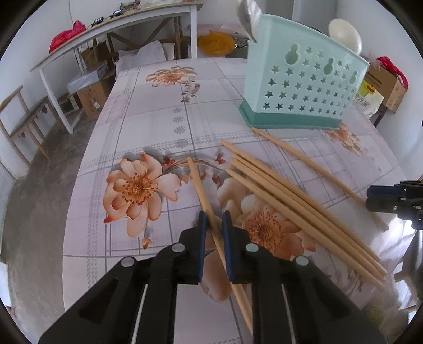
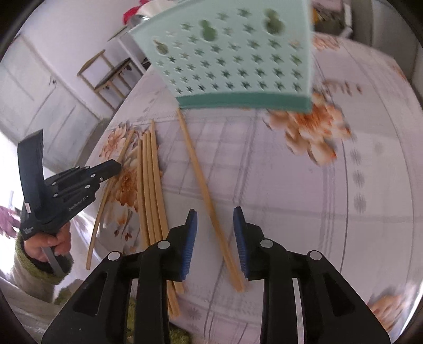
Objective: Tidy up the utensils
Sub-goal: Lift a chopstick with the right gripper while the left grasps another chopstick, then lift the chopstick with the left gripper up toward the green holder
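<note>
Left wrist view, stock count: my left gripper is closing on one chopstick, pads pressing it. Six more chopsticks are lying loose on the counter, near the teal holder, which is already keeping a spoon. My right gripper is hanging with jaws apart over a lone chopstick, not gripping. I am judging most sorting is remaining.
</note>
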`<action>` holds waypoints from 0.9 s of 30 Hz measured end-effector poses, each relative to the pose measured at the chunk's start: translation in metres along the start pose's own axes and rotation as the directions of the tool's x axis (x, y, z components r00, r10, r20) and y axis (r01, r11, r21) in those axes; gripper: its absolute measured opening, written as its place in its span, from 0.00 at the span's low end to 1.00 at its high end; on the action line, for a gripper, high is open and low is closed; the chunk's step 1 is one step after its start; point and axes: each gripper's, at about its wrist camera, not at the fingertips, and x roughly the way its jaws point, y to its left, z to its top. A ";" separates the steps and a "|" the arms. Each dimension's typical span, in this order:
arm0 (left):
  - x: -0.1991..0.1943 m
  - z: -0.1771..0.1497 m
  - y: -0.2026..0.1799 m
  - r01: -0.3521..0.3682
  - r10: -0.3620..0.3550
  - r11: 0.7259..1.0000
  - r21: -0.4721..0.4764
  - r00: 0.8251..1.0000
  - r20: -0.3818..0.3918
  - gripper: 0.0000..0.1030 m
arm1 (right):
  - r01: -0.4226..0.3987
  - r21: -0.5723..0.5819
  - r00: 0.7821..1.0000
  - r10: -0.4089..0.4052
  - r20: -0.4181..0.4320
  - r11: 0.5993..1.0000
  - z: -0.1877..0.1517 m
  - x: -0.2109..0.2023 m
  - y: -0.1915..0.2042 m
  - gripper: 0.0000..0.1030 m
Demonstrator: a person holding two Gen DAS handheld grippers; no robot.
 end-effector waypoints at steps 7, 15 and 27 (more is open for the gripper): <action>0.010 0.013 0.007 -0.015 0.015 0.999 -0.036 1.000 -0.004 0.12 | 0.041 -0.132 0.999 -0.041 0.003 0.990 0.031 0.034 0.021 0.26; 0.011 0.016 0.009 -0.017 0.017 0.997 -0.070 1.000 0.003 0.11 | 0.054 -0.148 0.999 -0.053 0.012 0.987 0.033 0.038 0.020 0.05; -0.001 0.000 0.003 0.017 -0.020 0.996 -0.085 0.999 -0.041 0.08 | 0.067 -0.017 0.997 -0.068 -0.025 0.998 -0.002 0.001 -0.022 0.05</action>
